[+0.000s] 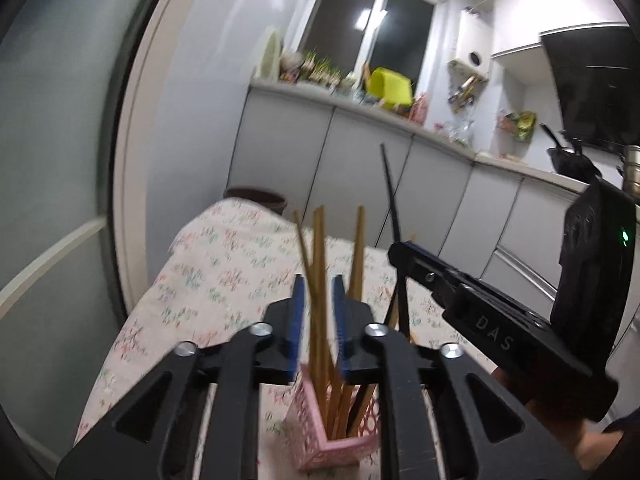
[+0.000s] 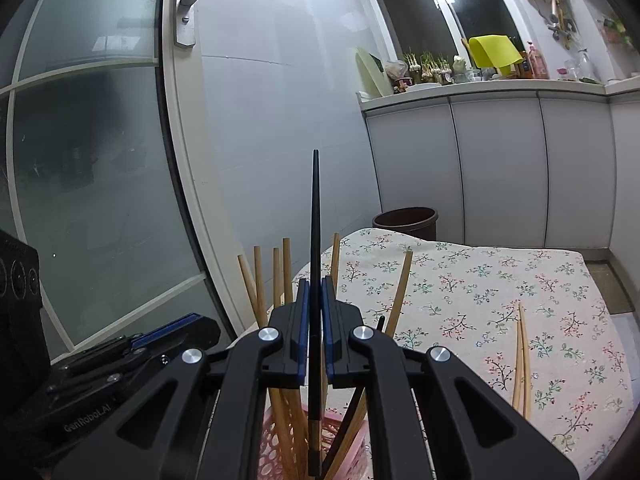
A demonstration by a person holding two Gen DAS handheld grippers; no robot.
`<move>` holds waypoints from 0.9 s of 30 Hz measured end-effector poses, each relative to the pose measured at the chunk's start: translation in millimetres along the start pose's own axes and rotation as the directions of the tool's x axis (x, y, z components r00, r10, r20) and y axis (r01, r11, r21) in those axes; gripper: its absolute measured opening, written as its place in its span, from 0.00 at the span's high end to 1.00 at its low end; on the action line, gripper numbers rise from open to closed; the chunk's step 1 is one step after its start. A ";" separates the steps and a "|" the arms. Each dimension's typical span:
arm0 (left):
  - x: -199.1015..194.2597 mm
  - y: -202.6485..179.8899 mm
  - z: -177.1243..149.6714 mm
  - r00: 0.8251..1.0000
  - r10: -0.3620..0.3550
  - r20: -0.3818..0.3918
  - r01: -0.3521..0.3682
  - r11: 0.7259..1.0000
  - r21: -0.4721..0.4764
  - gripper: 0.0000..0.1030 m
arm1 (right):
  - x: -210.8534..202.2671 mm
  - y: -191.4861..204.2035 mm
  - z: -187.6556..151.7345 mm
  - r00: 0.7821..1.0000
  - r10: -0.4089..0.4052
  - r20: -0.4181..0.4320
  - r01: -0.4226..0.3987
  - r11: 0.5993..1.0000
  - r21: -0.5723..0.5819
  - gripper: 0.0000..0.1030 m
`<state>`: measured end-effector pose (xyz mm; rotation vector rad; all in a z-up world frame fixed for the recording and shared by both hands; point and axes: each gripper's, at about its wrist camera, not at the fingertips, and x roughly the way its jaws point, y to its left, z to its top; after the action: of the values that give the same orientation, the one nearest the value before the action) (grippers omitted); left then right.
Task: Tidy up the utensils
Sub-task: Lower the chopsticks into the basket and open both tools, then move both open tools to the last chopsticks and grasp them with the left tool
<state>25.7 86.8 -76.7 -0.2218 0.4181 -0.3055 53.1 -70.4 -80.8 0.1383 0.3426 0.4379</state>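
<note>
R gripper (image 2: 315,312) clamps black chopstick (image 2: 315,240) over pink basket (image 1: 320,440); L gripper (image 1: 319,304) open around wooden chopsticks (image 1: 319,264). Only R view: loose pair (image 2: 521,364) on tablecloth (image 2: 480,280), R of gripper.

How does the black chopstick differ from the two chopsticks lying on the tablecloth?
The black chopstick is dark with a tan lower end; the two chopsticks on the tablecloth are pale wood. The black chopstick stands upright, its lower end in the pink basket, while the two chopsticks lie flat. The right gripper has its jaws shut on the black chopstick; nothing holds the two chopsticks. All are long and thin.

Pink lattice basket (image 1: 320,436), tan chopsticks (image 1: 319,280), one black chopstick (image 2: 316,240), floral cream tablecloth (image 2: 480,292).
</note>
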 end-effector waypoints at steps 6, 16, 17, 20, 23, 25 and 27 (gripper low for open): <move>-4.1 -3.7 4.7 0.997 0.044 -0.061 -0.042 0.999 0.025 0.72 | -6.1 -2.6 -0.8 1.000 -0.005 -0.030 0.005 1.000 -0.008 0.92; -13.3 -44.4 11.3 0.994 0.000 -0.112 0.010 0.996 0.090 0.72 | -36.9 -57.2 39.7 0.991 -0.128 0.038 0.125 0.989 0.075 0.91; -12.8 -50.3 12.3 0.993 -0.006 -0.119 0.018 0.995 0.099 0.72 | -39.2 -69.7 43.7 0.989 -0.147 0.026 0.144 0.985 0.090 0.91; -8.3 -77.6 16.0 0.989 -0.019 -0.144 0.041 0.987 0.152 0.72 | -46.4 -108.0 51.4 0.975 -0.222 -0.019 0.222 0.966 0.135 0.91; 4.4 -108.2 13.1 0.982 -0.043 -0.186 0.079 0.978 0.193 0.72 | -56.9 -159.3 51.6 0.961 -0.264 -0.080 0.276 0.930 0.242 0.91; 20.5 -127.9 7.0 0.969 -0.057 -0.239 0.108 0.973 0.206 0.72 | -54.7 -188.3 45.8 0.946 -0.279 -0.162 0.316 0.906 0.283 0.91; 41.9 -145.7 -1.4 0.954 -0.062 -0.295 0.128 0.970 0.209 0.72 | -52.8 -211.7 34.9 0.922 -0.308 -0.236 0.370 0.881 0.295 0.91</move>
<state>25.9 -63.1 -53.5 0.0276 0.6558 -0.4803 103.4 -285.5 -75.8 0.3653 0.6113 0.0359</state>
